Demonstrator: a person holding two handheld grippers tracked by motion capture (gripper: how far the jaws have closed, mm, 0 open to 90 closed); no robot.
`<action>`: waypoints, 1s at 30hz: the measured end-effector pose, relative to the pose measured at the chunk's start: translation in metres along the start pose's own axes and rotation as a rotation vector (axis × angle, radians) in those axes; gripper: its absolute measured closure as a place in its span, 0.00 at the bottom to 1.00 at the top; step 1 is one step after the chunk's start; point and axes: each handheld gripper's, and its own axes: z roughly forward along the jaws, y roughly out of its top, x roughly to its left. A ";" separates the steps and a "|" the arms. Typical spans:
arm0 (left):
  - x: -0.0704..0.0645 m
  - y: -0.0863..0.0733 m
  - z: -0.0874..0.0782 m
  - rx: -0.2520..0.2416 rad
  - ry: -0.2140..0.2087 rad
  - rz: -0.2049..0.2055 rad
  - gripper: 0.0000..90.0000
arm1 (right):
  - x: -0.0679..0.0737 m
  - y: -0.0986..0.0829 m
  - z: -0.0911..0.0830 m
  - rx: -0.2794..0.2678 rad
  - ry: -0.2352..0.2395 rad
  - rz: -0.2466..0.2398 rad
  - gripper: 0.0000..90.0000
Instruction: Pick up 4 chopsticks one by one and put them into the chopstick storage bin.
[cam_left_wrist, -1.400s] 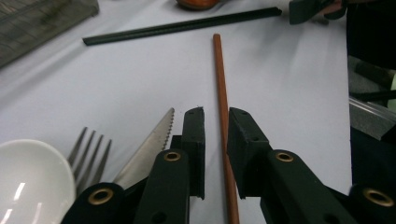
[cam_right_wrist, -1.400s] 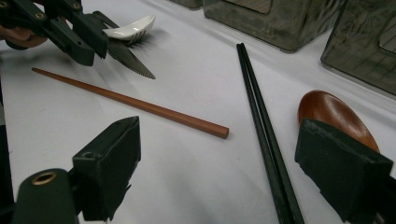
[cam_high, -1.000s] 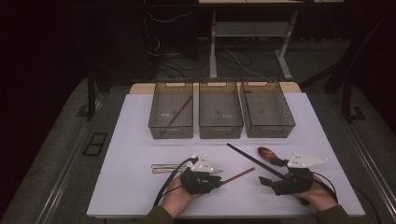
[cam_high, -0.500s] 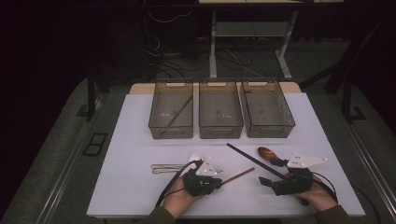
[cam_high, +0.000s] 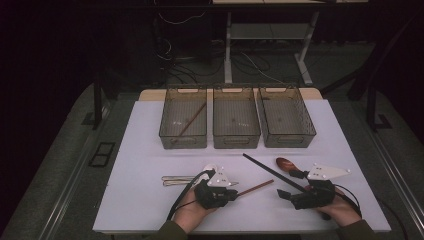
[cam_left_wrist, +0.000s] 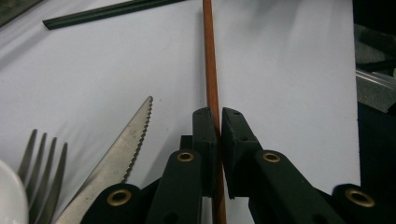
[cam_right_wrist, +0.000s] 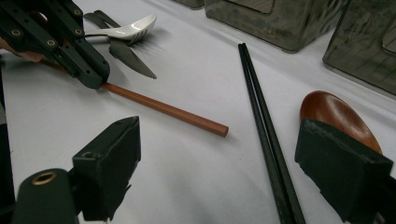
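Observation:
My left gripper (cam_left_wrist: 218, 114) is shut on a brown wooden chopstick (cam_left_wrist: 211, 84), which runs out ahead of the jaws low over the white table. In the high view that gripper (cam_high: 233, 194) sits at front centre, with the brown chopstick (cam_high: 256, 187) pointing right and slightly away. My right gripper (cam_right_wrist: 219, 154) stands wide open with nothing between its jaws, just short of a pair of black chopsticks (cam_right_wrist: 264, 121) and a dark wooden spoon (cam_right_wrist: 334, 116). From above, the right gripper (cam_high: 283, 194) is at front right.
Three smoky bins line the back: left bin (cam_high: 183, 142) with a brown chopstick (cam_high: 192, 120) inside, middle bin (cam_high: 236, 141), right bin (cam_high: 287, 140). A serrated knife (cam_left_wrist: 126, 156), fork (cam_left_wrist: 42, 158) and white spoon (cam_right_wrist: 126, 28) lie left of my left gripper.

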 end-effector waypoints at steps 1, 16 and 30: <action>0.000 0.000 -0.002 -0.011 -0.003 -0.006 0.93 | 0.000 0.000 0.000 0.000 0.000 -0.002 0.16; 0.011 0.003 -0.027 -0.066 0.007 -0.020 0.93 | 0.000 -0.001 0.002 0.005 0.004 0.000 0.16; 0.026 0.002 -0.056 -0.121 0.059 -0.053 0.93 | -0.002 -0.001 0.002 0.005 0.006 0.007 0.16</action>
